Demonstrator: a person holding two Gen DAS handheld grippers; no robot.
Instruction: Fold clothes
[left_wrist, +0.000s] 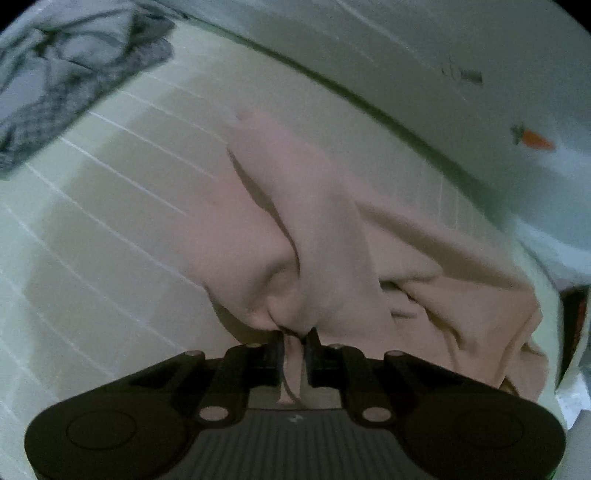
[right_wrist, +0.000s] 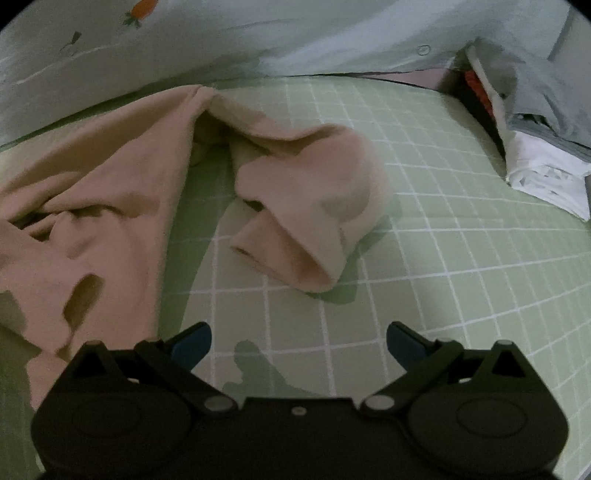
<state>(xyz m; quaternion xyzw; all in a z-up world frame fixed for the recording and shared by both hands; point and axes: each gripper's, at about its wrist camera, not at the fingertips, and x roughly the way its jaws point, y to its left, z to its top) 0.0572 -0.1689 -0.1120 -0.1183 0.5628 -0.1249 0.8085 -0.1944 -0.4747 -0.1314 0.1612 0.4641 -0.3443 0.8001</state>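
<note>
The pink garment (left_wrist: 317, 236) lies rumpled on the green checked sheet (right_wrist: 424, 258) and serves as the landmark here. The left gripper (left_wrist: 294, 338) points steeply down at the garment's near edge, and its jaws stand narrow, pinched on a bunched fold of the pink cloth; a strip of that cloth hangs down between the two black fingers (left_wrist: 275, 354) toward the gripper body. From the pinch the fabric rises in taut creases away from the gripper, so this edge looks lifted off the sheet, while the rest of the garment spreads out to the right of the pinch. The right gripper (right_wrist: 299, 341) also tilts steeply downward, just beside the garment's main body and nearer the camera than its sleeve (right_wrist: 306, 206); its jaws stand wide, the blue-tipped fingers (right_wrist: 192, 343) well apart, with only bare sheet between them and no cloth touching them. The sleeve is doubled over on itself, its cuff end resting on the sheet and pointing toward the right gripper. Beyond the garment lies pale bedding (right_wrist: 221, 40) printed with a small carrot (right_wrist: 142, 9). To the far left of the garment, in the left wrist view, a grey mottled cloth (left_wrist: 70, 74) lies on the sheet, well apart from it. To the far right of the garment, some white folded fabric (right_wrist: 543, 177) sits at the sheet's edge.
</note>
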